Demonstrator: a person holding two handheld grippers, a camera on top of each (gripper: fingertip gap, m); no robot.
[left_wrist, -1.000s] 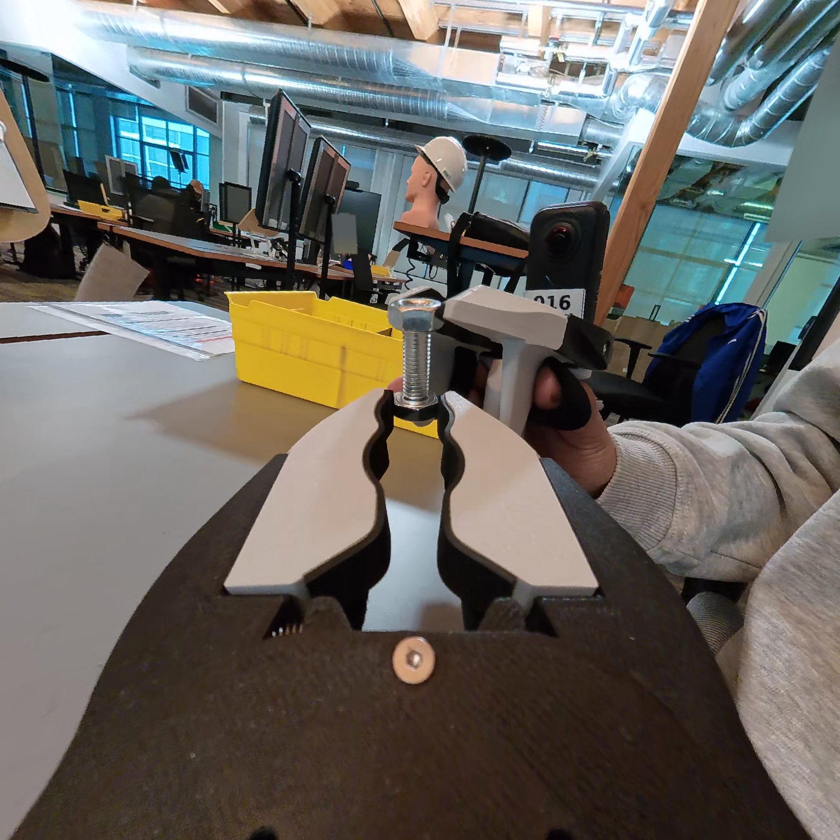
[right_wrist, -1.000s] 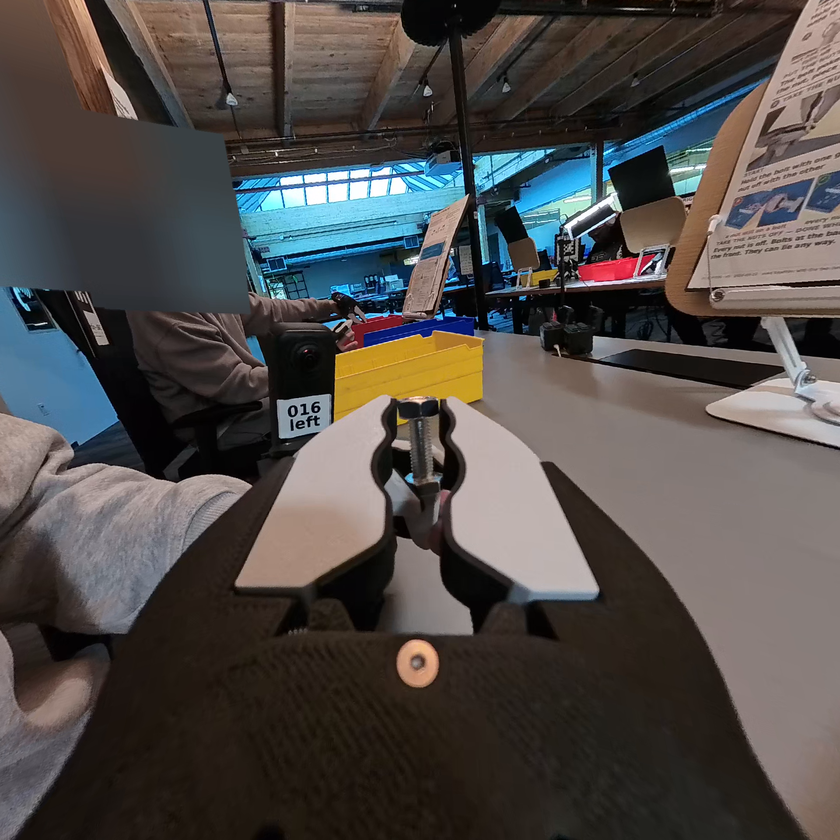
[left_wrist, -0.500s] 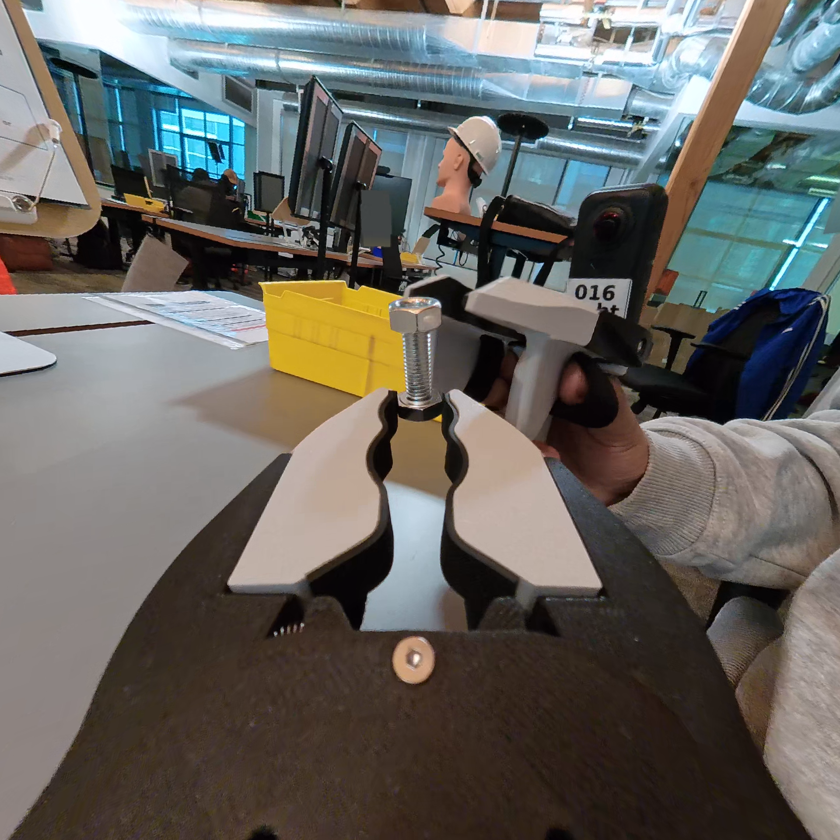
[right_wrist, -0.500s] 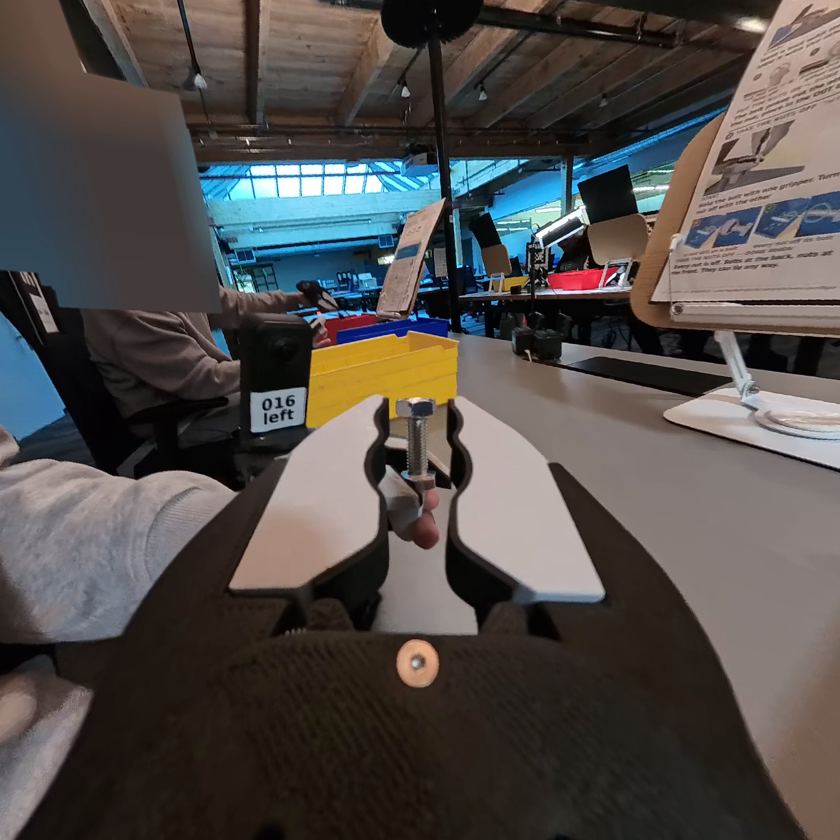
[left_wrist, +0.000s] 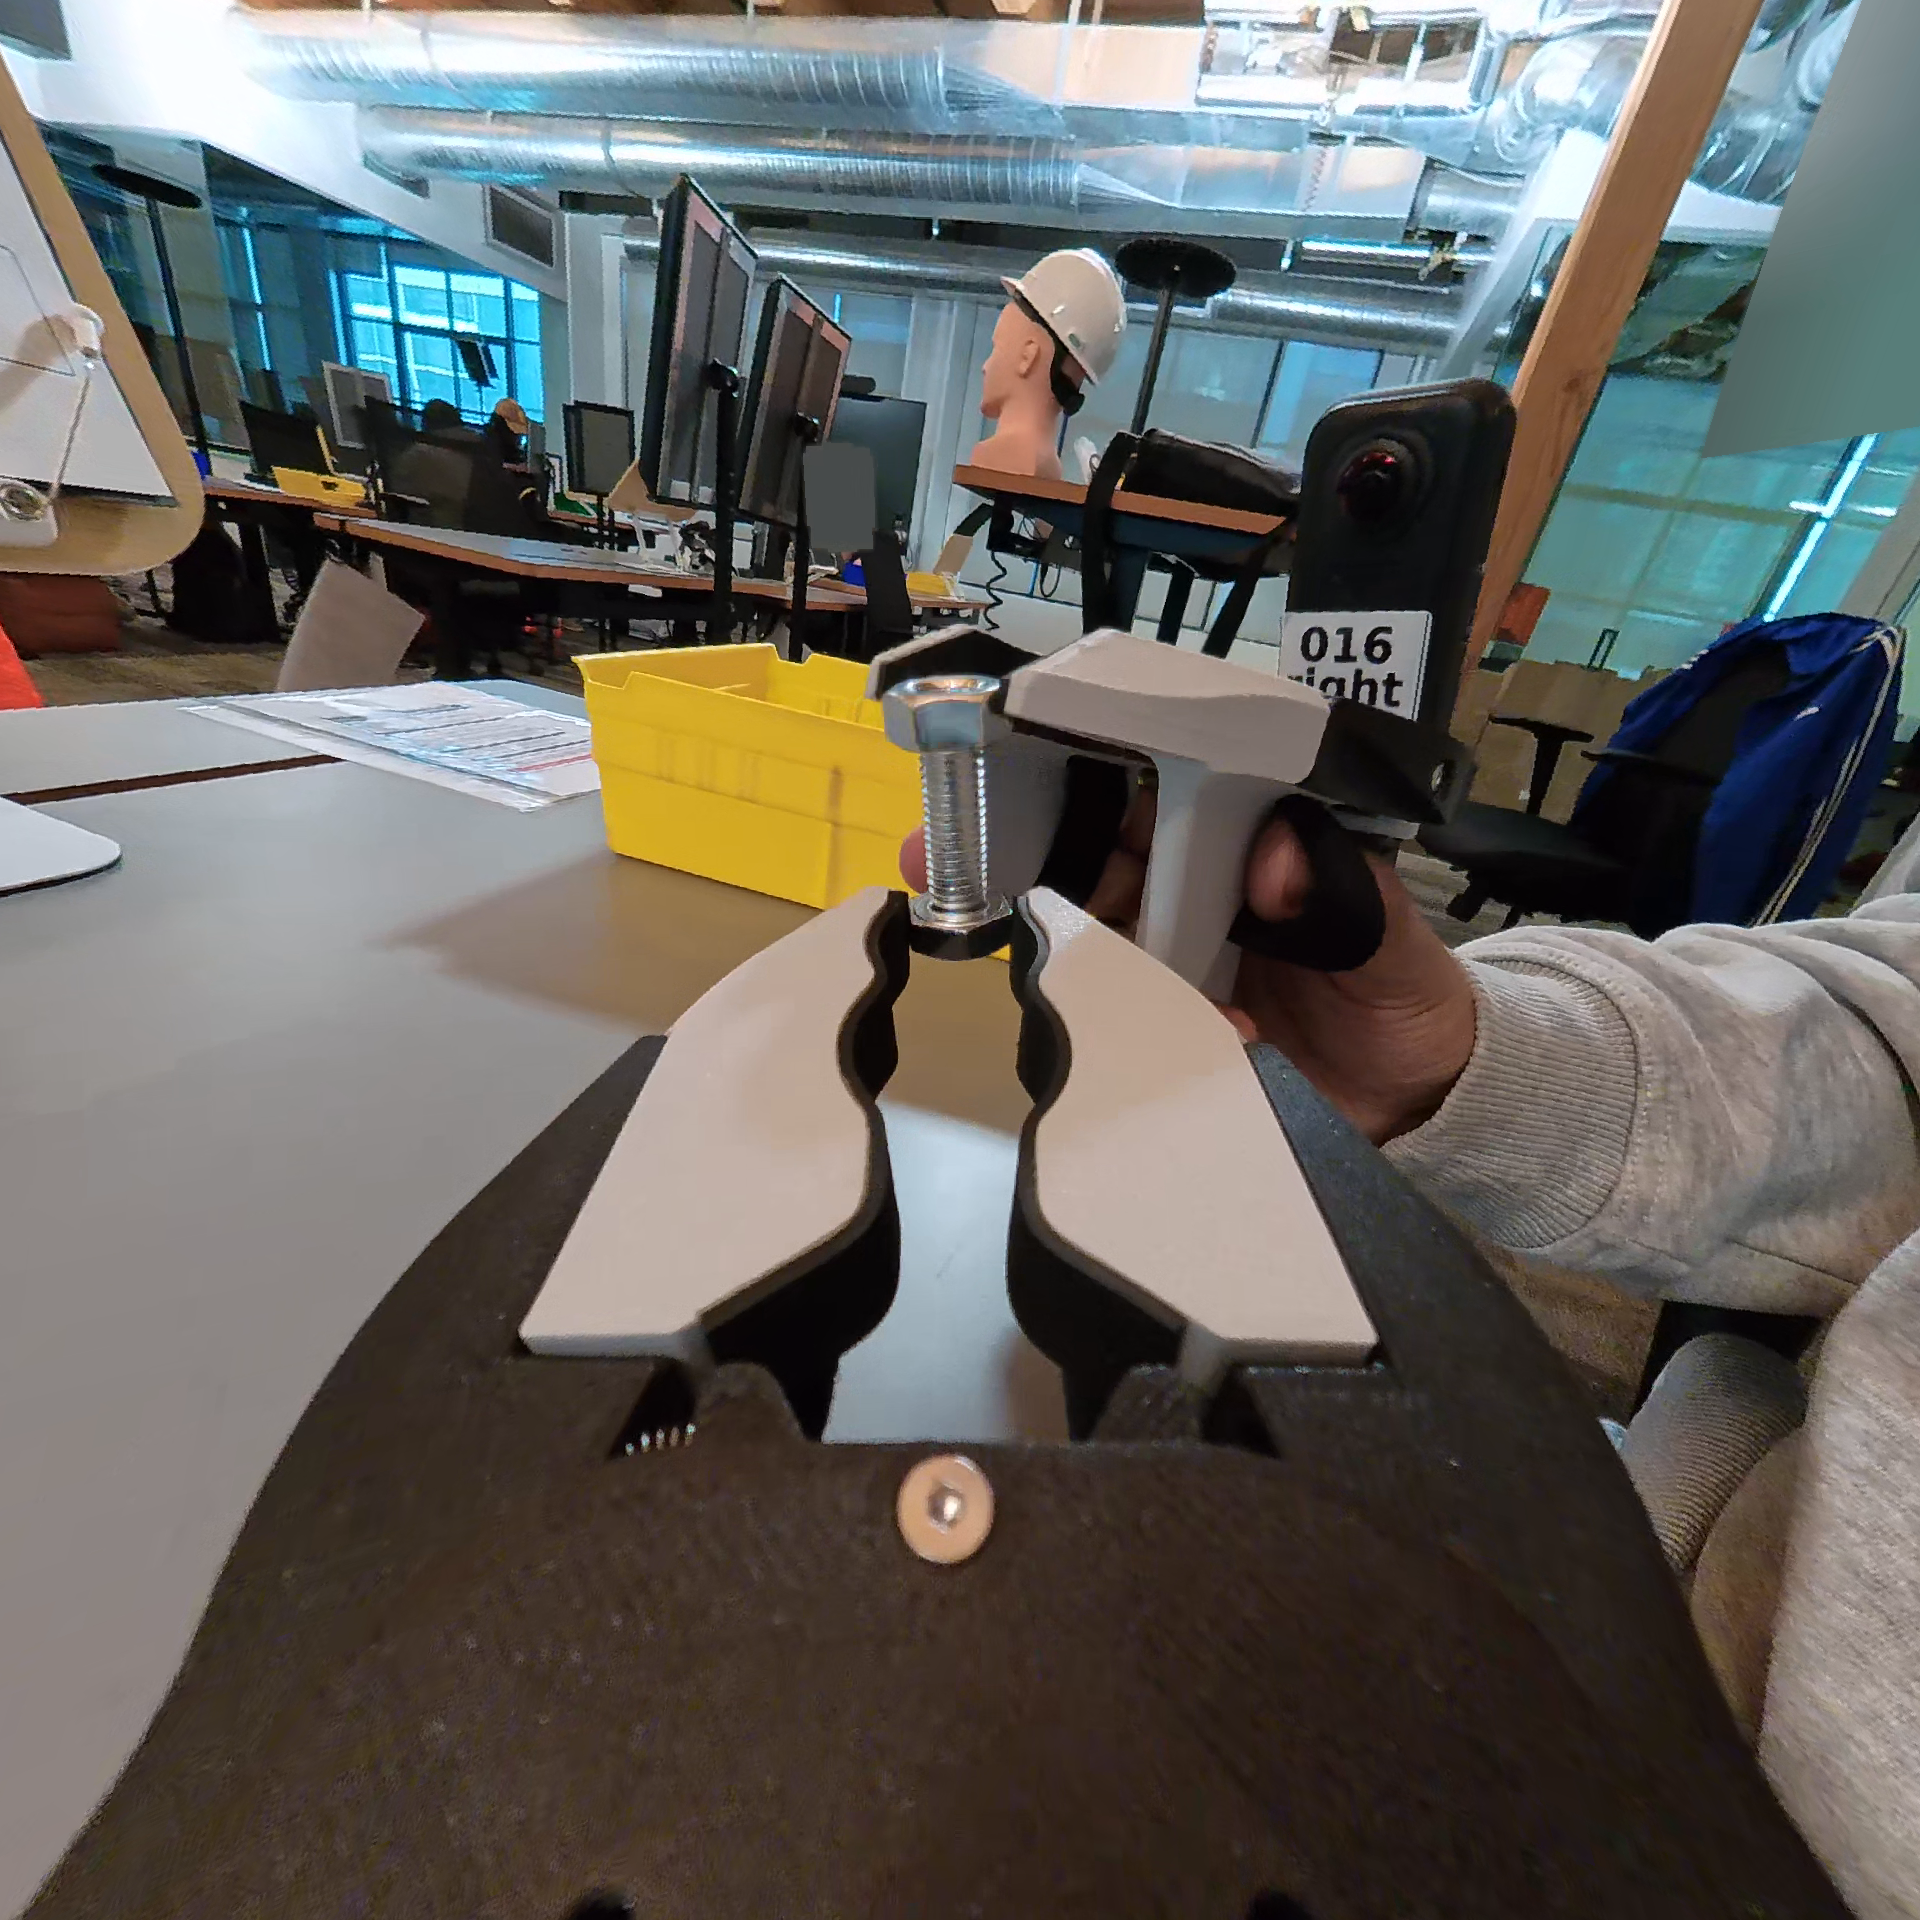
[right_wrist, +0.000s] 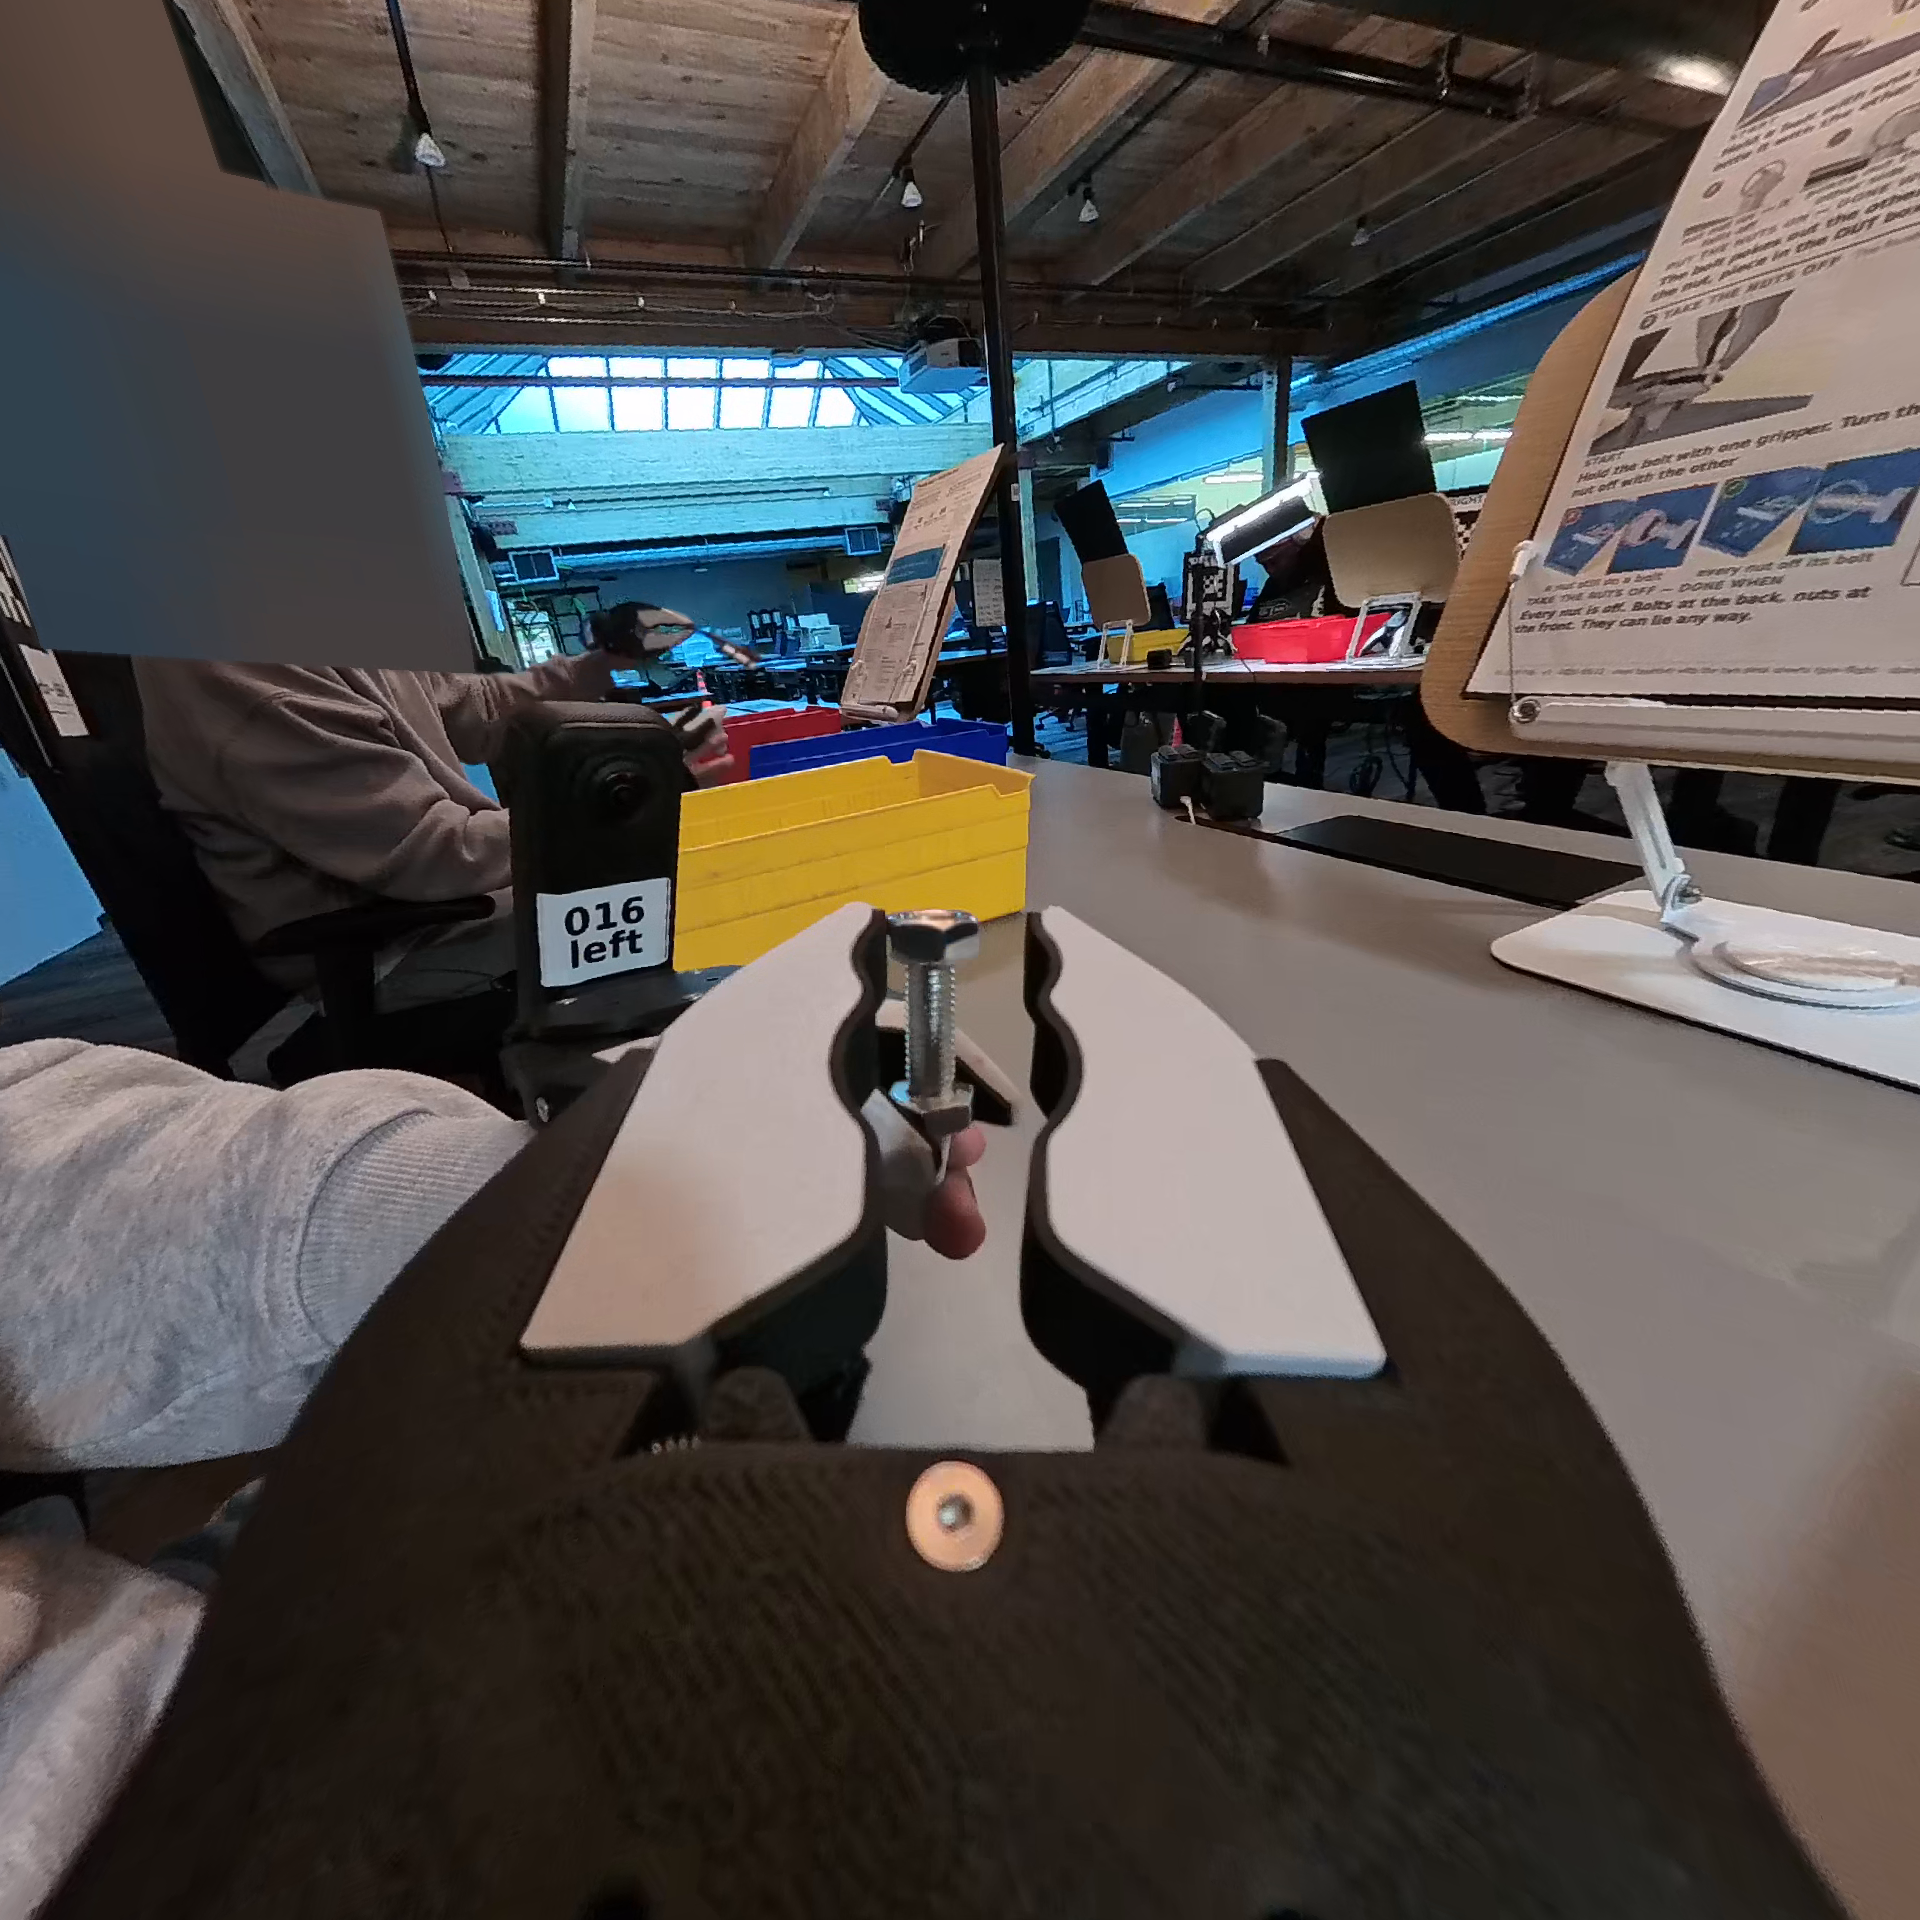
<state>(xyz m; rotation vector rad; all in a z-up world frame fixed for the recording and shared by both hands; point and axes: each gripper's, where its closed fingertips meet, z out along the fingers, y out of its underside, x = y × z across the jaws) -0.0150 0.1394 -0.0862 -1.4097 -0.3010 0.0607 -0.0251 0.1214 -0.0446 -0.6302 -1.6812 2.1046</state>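
Note:
A steel bolt (left_wrist: 954, 821) stands upright, head on top, with a nut (left_wrist: 961, 920) at its lower end. My left gripper (left_wrist: 961, 930) is shut on the nut and holds it above the grey table (left_wrist: 312, 1039). My right gripper (right_wrist: 948, 930) is open, its fingertips on either side of the bolt (right_wrist: 932, 997) at the head. The head sits nearer the left finger, and I cannot tell whether they touch. The right gripper also shows in the left wrist view (left_wrist: 977, 681), coming in from the right. The nut (right_wrist: 932, 1107) shows in the right wrist view too.
A yellow bin (left_wrist: 727, 790) stands on the table just behind the grippers and also shows in the right wrist view (right_wrist: 852, 852). A white document stand (right_wrist: 1714, 966) is at the right. Papers (left_wrist: 416, 727) lie at the back left. A seated person (right_wrist: 312, 779) is beyond the table edge. Spacing between my two grippers at the tips: around 4 cm.
The right gripper's fingers stand a little wider around the bolt head than a second ago. Both grippers have shifted slightly, with the bolt still upright in the left one.

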